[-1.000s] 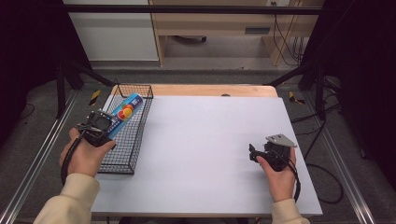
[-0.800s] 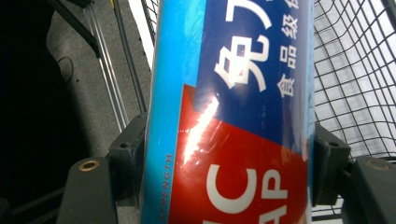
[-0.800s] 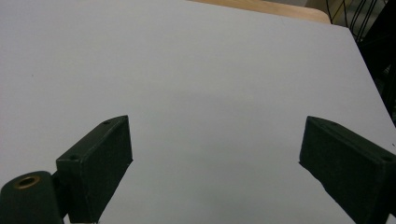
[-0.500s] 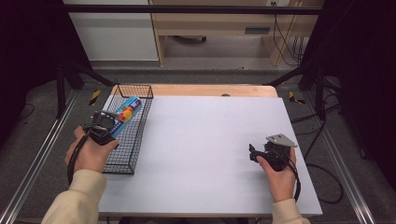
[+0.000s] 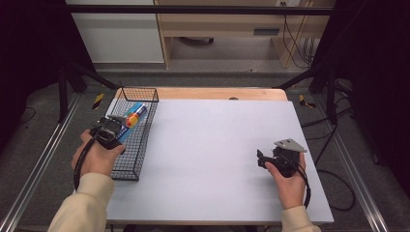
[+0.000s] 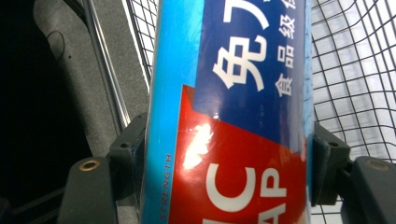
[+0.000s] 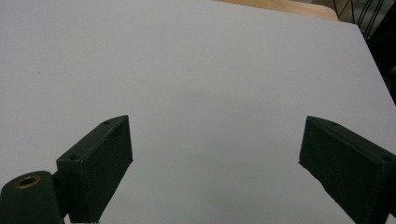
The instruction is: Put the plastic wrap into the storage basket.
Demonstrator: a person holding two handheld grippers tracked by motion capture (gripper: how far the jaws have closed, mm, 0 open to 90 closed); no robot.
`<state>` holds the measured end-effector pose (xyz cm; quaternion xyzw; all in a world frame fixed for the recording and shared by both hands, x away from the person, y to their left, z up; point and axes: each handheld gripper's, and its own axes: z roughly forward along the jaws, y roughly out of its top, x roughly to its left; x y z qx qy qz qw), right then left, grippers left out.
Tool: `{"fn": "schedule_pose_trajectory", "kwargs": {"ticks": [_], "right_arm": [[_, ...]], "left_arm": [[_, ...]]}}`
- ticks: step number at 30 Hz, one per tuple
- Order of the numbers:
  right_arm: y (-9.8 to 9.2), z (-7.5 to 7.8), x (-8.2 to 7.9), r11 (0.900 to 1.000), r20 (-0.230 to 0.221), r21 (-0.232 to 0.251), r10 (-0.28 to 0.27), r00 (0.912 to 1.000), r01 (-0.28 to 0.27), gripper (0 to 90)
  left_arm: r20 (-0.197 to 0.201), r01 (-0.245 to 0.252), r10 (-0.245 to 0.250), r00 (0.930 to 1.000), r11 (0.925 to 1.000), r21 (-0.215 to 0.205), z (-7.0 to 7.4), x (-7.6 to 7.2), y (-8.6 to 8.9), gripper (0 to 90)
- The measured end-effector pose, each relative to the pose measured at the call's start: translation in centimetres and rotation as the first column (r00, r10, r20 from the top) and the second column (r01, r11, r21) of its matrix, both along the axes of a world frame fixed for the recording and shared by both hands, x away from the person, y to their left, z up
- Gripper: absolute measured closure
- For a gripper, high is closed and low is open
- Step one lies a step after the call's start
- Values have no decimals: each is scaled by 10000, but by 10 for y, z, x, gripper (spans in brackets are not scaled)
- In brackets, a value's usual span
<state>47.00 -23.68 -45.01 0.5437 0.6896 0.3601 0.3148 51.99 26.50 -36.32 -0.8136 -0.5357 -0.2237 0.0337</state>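
Observation:
A long blue box with red and white print (image 5: 131, 119) lies in the black wire basket (image 5: 145, 92) at the table's left edge. My left gripper (image 5: 112, 131) is shut on its near end, at the basket's left side. In the left gripper view the blue box (image 6: 233, 112) sits squeezed between both jaws, with basket mesh (image 6: 355, 70) behind it. My right gripper (image 5: 261, 159) rests low over the white tabletop at the right, held by a hand. Its jaws stand wide apart in the right gripper view, with my right gripper (image 7: 215, 158) holding nothing.
The white table surface (image 5: 217, 145) spans the middle, with a wooden strip (image 5: 217, 93) along its far edge. Metal rails (image 5: 38, 164) run along both sides on the grey floor. A shelf unit (image 5: 227, 29) stands beyond the table.
My left gripper, with the blue box in it, has shifted slightly toward the near left over the basket. The right gripper has stayed put.

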Motion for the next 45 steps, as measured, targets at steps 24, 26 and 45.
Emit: {"fn": "schedule_pose_trajectory", "kwargs": {"ticks": [24,26,45], "right_arm": [[0,-2,2,9999,-187,13,147,9997,-147,111],[0,-2,2,9999,-174,37,127,9998,-127,115],[1,-2,3,9992,-292,-66,391,9988,-393,118]], "left_arm": [[-756,-16,8,9971,9999,-105,-16,8,-4,312],[-769,29,-37,9970,9999,-97,-17,8,-4,312],[-938,256,-232,9953,9994,236,-23,8,-8,311]]}}
